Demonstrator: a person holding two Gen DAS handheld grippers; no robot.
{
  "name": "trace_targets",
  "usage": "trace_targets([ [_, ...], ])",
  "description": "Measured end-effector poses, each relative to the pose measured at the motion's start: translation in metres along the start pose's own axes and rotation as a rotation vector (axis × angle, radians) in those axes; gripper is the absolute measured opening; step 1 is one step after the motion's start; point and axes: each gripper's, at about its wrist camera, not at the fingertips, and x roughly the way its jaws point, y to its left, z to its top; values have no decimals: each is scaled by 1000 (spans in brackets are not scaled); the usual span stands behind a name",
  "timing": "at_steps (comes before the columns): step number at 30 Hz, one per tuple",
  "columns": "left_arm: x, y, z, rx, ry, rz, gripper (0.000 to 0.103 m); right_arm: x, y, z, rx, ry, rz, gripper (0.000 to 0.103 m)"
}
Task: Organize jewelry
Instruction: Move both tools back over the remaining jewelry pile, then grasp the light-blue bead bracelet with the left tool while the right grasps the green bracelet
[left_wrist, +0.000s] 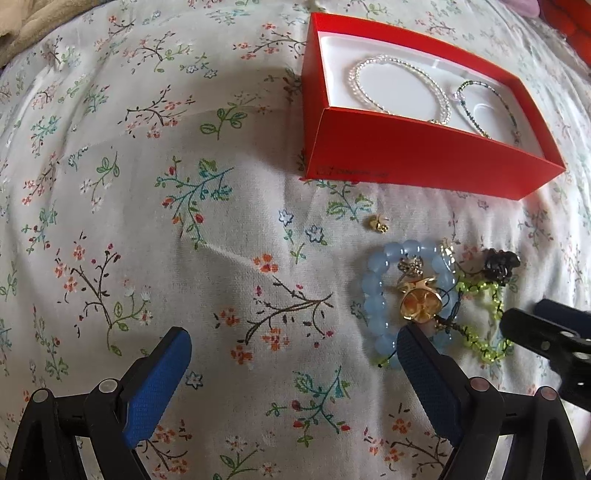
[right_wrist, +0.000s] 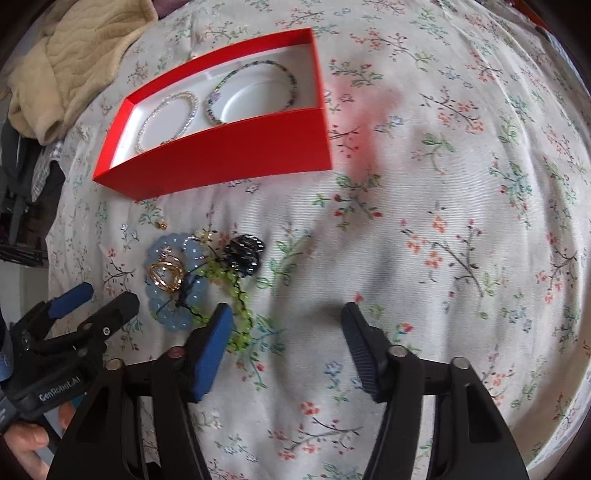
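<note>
Floral-printed white bedsheet (left_wrist: 155, 229) covered the bed, and the jewelry lay on it in a small tangled heap. At the heap's centre sat a gold flower-shaped brooch (left_wrist: 421, 302) resting inside a pale blue round-bead bracelet (left_wrist: 373, 295), with a lime-green beaded cord bracelet (left_wrist: 484, 343) overlapping its right side and a black flower-shaped hair piece (left_wrist: 500, 262) touching the green beads. A tiny gold earring (left_wrist: 378, 223) lay apart, between the heap and an open red cardboard box with a white lining (left_wrist: 424, 162). Inside the box, a clear white beaded bracelet (left_wrist: 399, 88) lay beside a dark green beaded bracelet (left_wrist: 480, 107), barely touching.

Left tongs (left_wrist: 295, 347) were spread wide, gripping nothing, with the right blue pad (left_wrist: 428, 376) over the blue bracelet's near edge. Right tongs (right_wrist: 288, 332) were likewise spread wide and empty, the left blue pad (right_wrist: 210, 354) over the green bracelet. A beige quilted blanket (right_wrist: 74, 62) lay bunched at the bed's far corner.
</note>
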Motion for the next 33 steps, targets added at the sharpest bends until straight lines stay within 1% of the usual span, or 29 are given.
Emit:
trace_targets([
  [1,0,1,0,-1,-3,2,93,3,3,1,-8,3,0,48],
  [2,-1,3,1,-1,-6,5,93,5,6,1,-15,8,1,44],
  [3,-1,4,1,-1,-8,7,93,8,9,1,-27,13,1,41],
  [4,0,3,2,-1,-9,7,93,11,13,1,-45,15,-4,37],
  [6,0,5,3,-5,-12,3,93,13,16,1,-75,7,-23,25],
  [7,-1,6,4,-9,-15,-1,91,13,17,0,-92,3,-27,11],
  [8,-2,7,4,-13,-18,-6,90,13,17,-1,-99,4,-14,7],
  [10,-4,11,3,-23,-21,-22,84,12,12,0,-84,4,-5,6],
  [11,-5,12,3,-28,-22,-33,83,11,9,0,-79,-4,-13,6],
  [13,-7,14,3,-39,-22,-65,75,6,2,0,-73,-19,-34,6],
  [14,-7,13,3,-43,-19,-83,73,2,-3,1,-66,-30,-47,6],
  [16,-5,9,5,-39,-11,-100,62,-4,-12,2,-56,-47,-69,6],
  [17,-4,7,5,-31,-8,-99,59,-8,-17,2,-50,-54,-75,6],
  [19,0,-1,7,-14,-2,-103,49,-14,-27,2,-35,-64,-85,6],
  [22,4,-10,6,-1,15,-126,40,-19,-38,1,-21,-71,-94,6],
  [24,6,-16,6,11,23,-138,37,-19,-42,0,-16,-66,-90,6],
  [27,10,-27,5,39,20,-107,37,-20,-45,-2,-20,-61,-83,6],
  [29,14,-33,4,61,22,-73,33,-20,-44,-3,-27,-60,-81,6],
  [31,20,-44,6,86,16,-31,27,-20,-42,-3,-33,-58,-78,6],
  [33,22,-50,4,110,5,-6,24,-19,-42,-3,-38,-57,-77,6],
])
